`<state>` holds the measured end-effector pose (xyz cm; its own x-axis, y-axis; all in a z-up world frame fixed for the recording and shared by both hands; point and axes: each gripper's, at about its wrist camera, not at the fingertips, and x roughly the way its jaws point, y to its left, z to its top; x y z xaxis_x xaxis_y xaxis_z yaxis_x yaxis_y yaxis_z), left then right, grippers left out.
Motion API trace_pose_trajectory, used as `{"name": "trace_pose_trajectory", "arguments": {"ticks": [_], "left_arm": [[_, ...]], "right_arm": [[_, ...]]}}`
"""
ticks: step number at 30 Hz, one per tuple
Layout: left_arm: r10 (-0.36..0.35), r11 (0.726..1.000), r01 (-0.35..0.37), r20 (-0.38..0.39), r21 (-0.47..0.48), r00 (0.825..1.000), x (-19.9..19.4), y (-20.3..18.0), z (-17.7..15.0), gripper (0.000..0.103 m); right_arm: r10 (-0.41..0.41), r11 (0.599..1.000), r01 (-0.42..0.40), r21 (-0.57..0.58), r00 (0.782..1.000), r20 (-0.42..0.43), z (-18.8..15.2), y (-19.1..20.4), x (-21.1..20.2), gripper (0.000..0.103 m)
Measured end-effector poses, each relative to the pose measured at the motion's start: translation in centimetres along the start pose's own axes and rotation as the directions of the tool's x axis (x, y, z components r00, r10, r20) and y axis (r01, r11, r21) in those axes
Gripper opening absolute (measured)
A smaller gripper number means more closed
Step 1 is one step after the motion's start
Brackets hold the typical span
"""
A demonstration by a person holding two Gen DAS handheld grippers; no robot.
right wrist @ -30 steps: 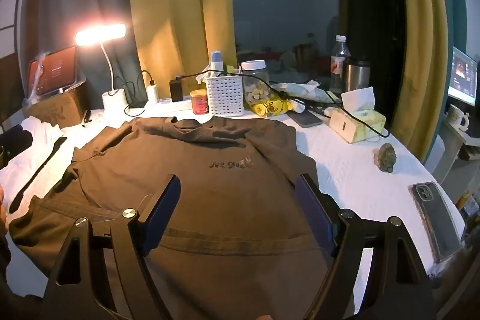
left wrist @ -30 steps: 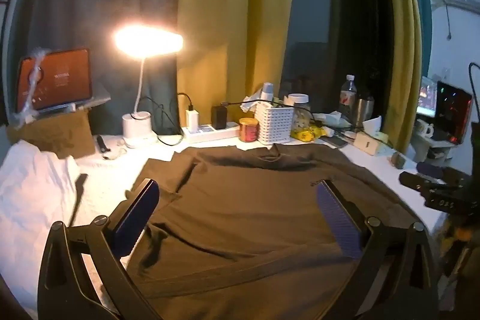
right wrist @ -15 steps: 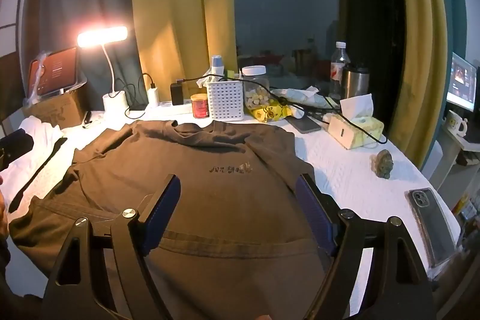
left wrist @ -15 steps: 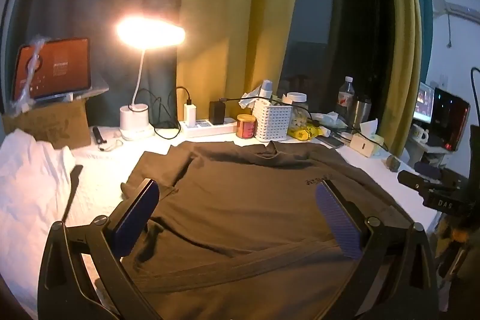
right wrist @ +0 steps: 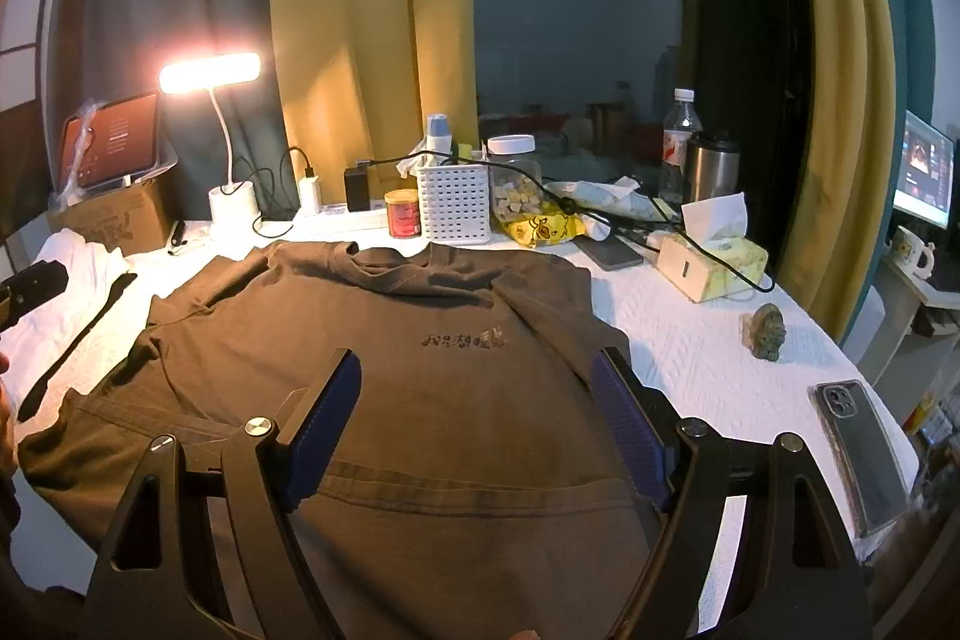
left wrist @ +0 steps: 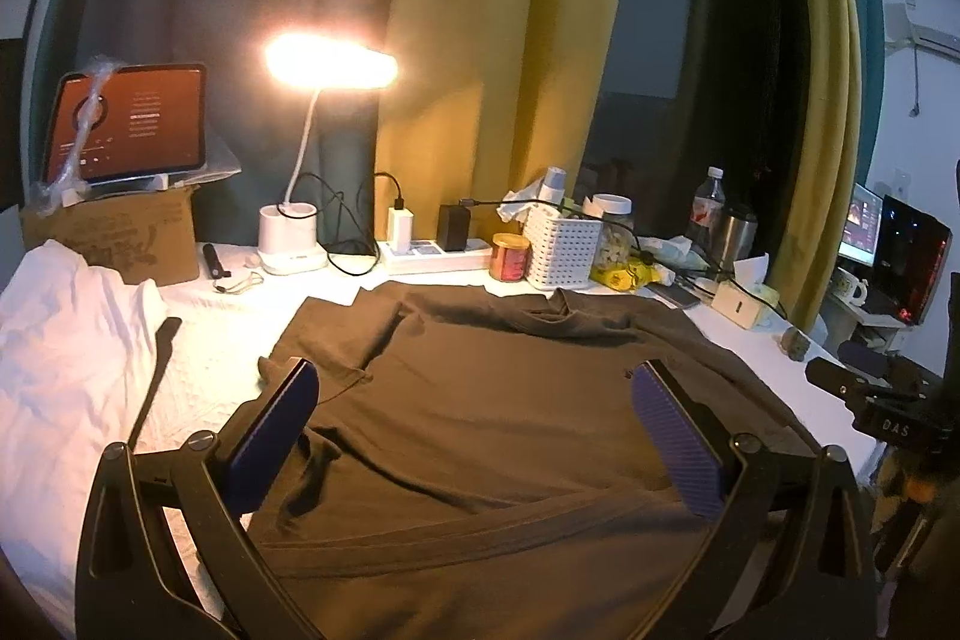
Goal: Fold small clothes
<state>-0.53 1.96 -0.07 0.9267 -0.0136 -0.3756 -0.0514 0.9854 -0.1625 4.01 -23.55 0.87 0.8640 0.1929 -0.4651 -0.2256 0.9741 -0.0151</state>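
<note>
Since a second ago: our left gripper point(left wrist: 474, 436) has pulled back and tipped up, so more of the shirt and the lamp point(left wrist: 331, 60) show in its view; our right gripper point(right wrist: 477, 430) has barely shifted.
Shirt: the brown T-shirt point(right wrist: 384, 340) lies spread face up on the white table cover point(right wrist: 690, 340), collar toward the white basket point(right wrist: 454, 202), hem toward us.
Long axis: collar to hem, running straight away from both grippers.
Left gripper: jaws spread wide, holding nothing, hovering over the hem side near the left sleeve point(left wrist: 336, 340).
Right gripper: jaws also apart and empty, over the lower chest below the printed logo point(right wrist: 462, 339).
Which is nearer: we judge the left gripper closer to the left sleeve, the right gripper closer to the right sleeve and shoulder.
Next move: probably each takes its own side edge and folds inward across the long axis.
Clutter: a phone point(right wrist: 861, 460) lies just beside the shirt's right edge.
</note>
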Motion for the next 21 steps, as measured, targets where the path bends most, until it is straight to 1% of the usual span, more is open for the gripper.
{"name": "trace_pose_trajectory", "arguments": {"ticks": [5,13,21], "left_arm": [[0.016,1.0,-0.016,0.012,0.011,1.0,-0.31,0.0,-0.07,0.102],[0.039,0.999,-0.039,0.008,0.01,0.999,-0.37,0.08,-0.2,0.102],[0.043,0.999,-0.043,0.011,0.012,0.999,-0.51,0.14,-0.28,0.102]], "right_arm": [[-0.013,1.0,0.013,-0.014,1.0,-0.001,0.04,0.32,-0.14,0.082],[-0.021,0.999,0.021,-0.027,1.0,-0.001,-0.09,0.79,-0.23,0.082],[-0.033,0.999,0.034,-0.035,0.999,0.015,-0.26,0.48,-0.36,0.082]]}}
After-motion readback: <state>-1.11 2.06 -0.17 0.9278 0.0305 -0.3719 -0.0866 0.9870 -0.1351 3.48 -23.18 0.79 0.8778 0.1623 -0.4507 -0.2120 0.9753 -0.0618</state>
